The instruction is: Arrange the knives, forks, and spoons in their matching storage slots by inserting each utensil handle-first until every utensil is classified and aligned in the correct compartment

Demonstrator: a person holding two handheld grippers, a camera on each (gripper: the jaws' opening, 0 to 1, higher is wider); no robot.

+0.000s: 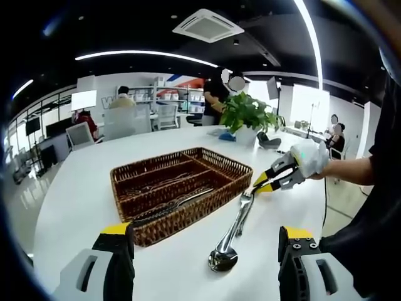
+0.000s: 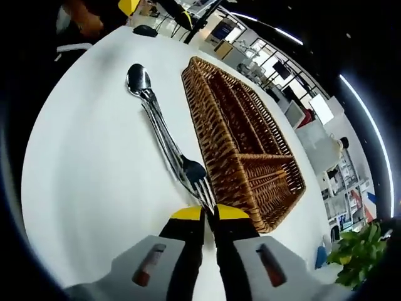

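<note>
While the right claw (image 2: 210, 212) is pinching down on the tine end of a fork (image 2: 202, 185), with its yellow tips nearly meeting, the left claw (image 1: 207, 241) is hanging released, jaws wide apart and holding nothing, just short of the basket's near end. The fork is lying in a little bundle with a spoon (image 1: 223, 256) and what looks like another piece or two, I honestly can't count them, all on the white desk (image 1: 81, 200) right beside the long side of the wicker basket (image 1: 238, 170), close to it but I can't tell if they're touching.

So I'm guessing we're at the pick-up stage for this fork, not inserting yet. Next move is probably going to need lifting it clear of the spoon without dragging the rest along, then swinging it round so the handle goes in first. Grabbing by the tines is helping there, the handle is the free end.

As for the basket, it's divided into long lanes plus a short cross compartment at one end. Some cutlery (image 1: 172, 207) is already lying in the lane nearest the left claw, looks like forks, but too dim to be sure.
</note>
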